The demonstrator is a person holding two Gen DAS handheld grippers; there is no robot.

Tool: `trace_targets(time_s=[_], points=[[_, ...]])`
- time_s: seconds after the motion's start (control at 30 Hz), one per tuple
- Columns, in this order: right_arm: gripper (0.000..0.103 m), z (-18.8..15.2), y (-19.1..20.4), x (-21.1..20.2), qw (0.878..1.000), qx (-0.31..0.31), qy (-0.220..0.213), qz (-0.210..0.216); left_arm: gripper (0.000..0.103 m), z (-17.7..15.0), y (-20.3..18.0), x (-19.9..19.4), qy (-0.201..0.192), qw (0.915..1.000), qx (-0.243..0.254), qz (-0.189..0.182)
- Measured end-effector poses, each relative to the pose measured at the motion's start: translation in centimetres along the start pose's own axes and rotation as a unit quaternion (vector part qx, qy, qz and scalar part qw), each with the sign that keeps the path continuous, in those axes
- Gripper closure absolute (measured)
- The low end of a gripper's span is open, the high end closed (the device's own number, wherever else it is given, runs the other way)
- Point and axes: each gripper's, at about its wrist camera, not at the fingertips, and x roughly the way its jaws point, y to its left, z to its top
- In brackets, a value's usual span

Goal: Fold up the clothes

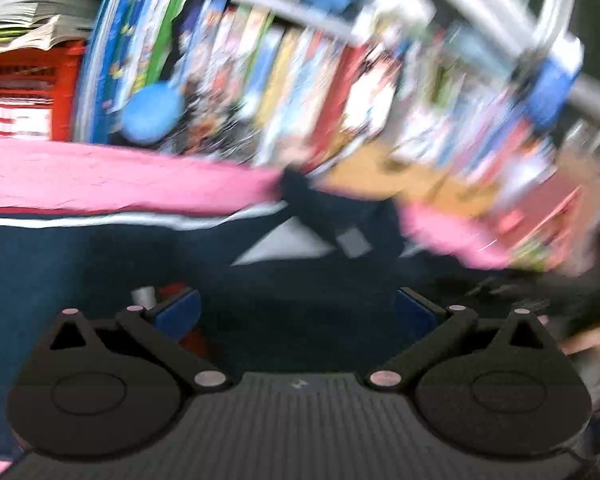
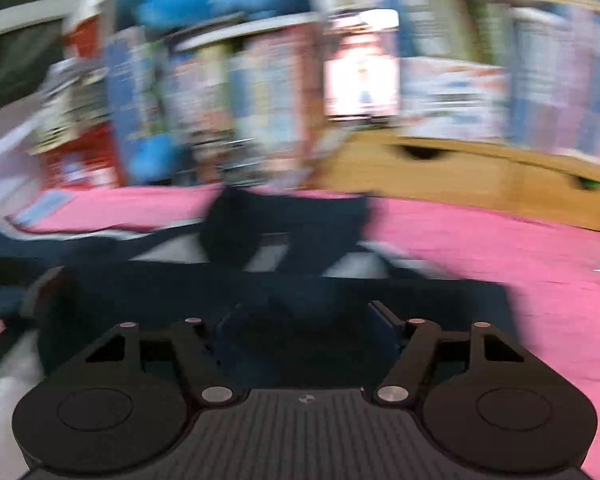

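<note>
Navy garment [image 1: 100, 264] spread on pink sheet [image 1: 100, 176]; both views blurred.
Left gripper [image 1: 296, 312] above garment, fingers wide apart; right gripper [image 2: 300, 320] likewise parted over navy cloth; books [image 1: 300, 80] behind.

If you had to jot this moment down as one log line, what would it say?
task: fold clothes | dark garment on pink sheet | left gripper jaws open | right gripper jaws open | views blurred

Pink sheet [image 2: 500, 248] free right; books [image 2: 260, 92] block behind.
</note>
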Motion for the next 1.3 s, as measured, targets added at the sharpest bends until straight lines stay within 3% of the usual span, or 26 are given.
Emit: trace_targets(time_s=[0.07, 0.17, 0.27, 0.4, 0.67, 0.77, 0.87, 0.93, 1.07, 1.13, 1.2, 1.23, 1.3], points=[[0.038, -0.1, 1.4, 2.0, 1.000, -0.011, 0.012, 0.006, 0.000, -0.9, -0.4, 1.3, 0.014, 0.9980, 0.043, 0.044], [0.039, -0.5, 0.8, 3.9, 1.000, -0.002, 0.019, -0.005, 0.000, -1.6, -2.1, 2.3, 0.024, 0.9883, 0.119, 0.093], [0.039, -0.6, -1.2, 3.3, 0.999, 0.011, 0.007, -0.034, 0.000, -1.7, -2.3, 2.6, 0.027, 0.9872, 0.124, 0.096], [0.022, -0.7, -3.8, 1.2, 0.996, 0.031, -0.003, -0.081, 0.000, -1.8, -2.3, 2.6, 0.027, 0.9870, 0.124, 0.098], [0.019, -0.8, -9.0, -2.9, 0.982, 0.070, -0.024, -0.174, 0.000, -1.8, -2.3, 2.6, 0.028, 0.9869, 0.124, 0.099], [0.009, -1.5, -4.5, -4.8, 0.995, -0.010, -0.036, -0.093, 0.000, -1.8, -2.3, 2.5, 0.028, 0.9869, 0.125, 0.099], [0.008, -2.6, -1.5, -5.7, 0.997, -0.057, -0.034, -0.032, 0.000, -1.8, -2.2, 2.5, 0.028, 0.9868, 0.125, 0.099], [0.008, -3.4, -1.8, -5.6, 0.998, -0.052, -0.023, -0.037, 0.000, -1.8, -2.2, 2.5, 0.028, 0.9868, 0.126, 0.099], [0.010, -5.4, -6.6, -5.0, 0.995, 0.008, 0.036, -0.091, 0.000, -1.8, -2.2, 2.5, 0.028, 0.9868, 0.126, 0.099], [0.013, -6.7, -8.3, -6.1, 0.996, 0.013, 0.038, -0.084, 0.000, -1.8, -2.2, 2.5, 0.028, 0.9867, 0.126, 0.099], [0.001, -7.5, -9.2, -6.7, 0.990, 0.013, 0.043, -0.136, 0.000, -1.8, -2.3, 2.5, 0.028, 0.9866, 0.127, 0.099], [0.001, -7.8, -10.0, -7.2, 0.986, 0.022, 0.042, -0.161, 0.000, -1.8, -2.3, 2.5, 0.028, 0.9866, 0.127, 0.099], [0.001, -8.5, -12.2, -8.1, 0.985, 0.071, 0.044, -0.151, 0.000, -1.8, -2.3, 2.6, 0.028, 0.9866, 0.126, 0.099]])
